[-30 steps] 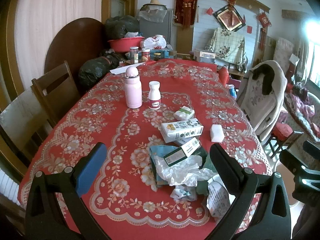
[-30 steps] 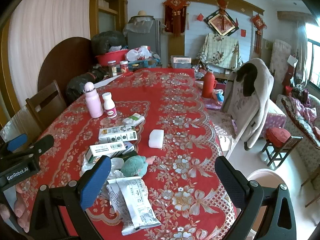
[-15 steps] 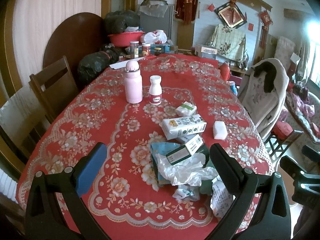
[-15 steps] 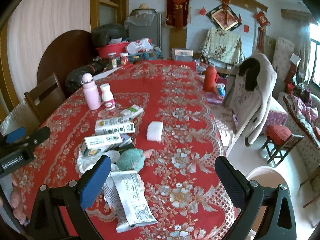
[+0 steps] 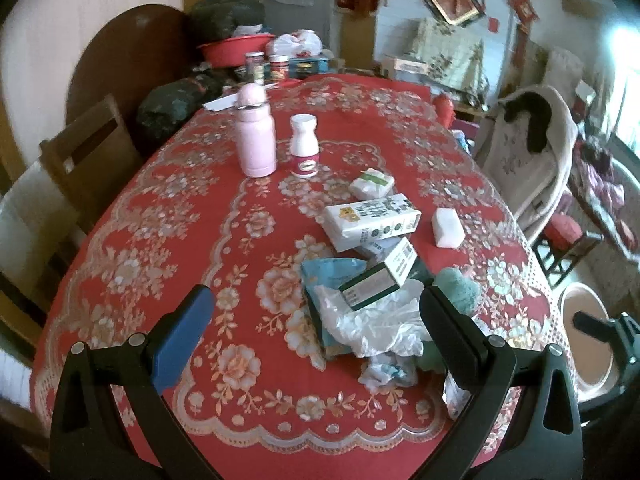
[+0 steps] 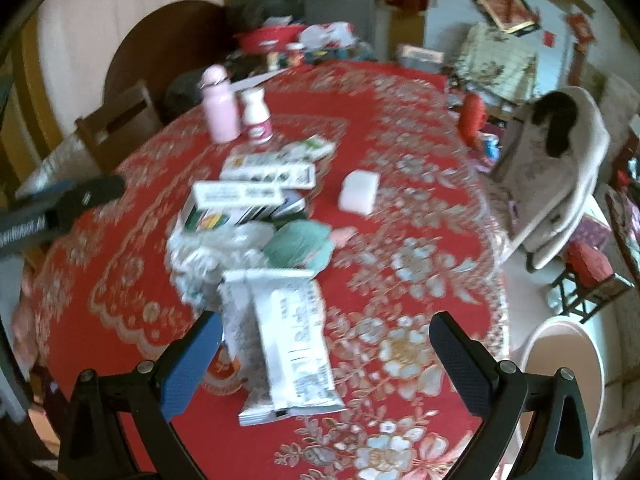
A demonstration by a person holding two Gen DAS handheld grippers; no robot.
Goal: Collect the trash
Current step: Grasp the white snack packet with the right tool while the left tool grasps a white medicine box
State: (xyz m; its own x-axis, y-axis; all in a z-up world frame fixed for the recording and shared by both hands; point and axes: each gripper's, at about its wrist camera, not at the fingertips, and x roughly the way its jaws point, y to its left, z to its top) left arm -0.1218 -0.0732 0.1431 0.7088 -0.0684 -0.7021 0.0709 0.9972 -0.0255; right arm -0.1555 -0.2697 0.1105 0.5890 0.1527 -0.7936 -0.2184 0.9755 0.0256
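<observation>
Grippers closer to trash pile than before; left gripper and right gripper agape, empty. Bare tablecloth leftward; wrapper near table edge.

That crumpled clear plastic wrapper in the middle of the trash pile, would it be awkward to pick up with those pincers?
The crumpled clear plastic wrapper looks thin and wrinkled, so it would probably flop and squash flat instead of holding shape. It is likely very light. A small green-and-white carton rests on it, so pulling may tip that carton.

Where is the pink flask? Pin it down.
In the left wrist view the pink flask stands upright on the red tablecloth, far left, just left of the white bottle.
</observation>
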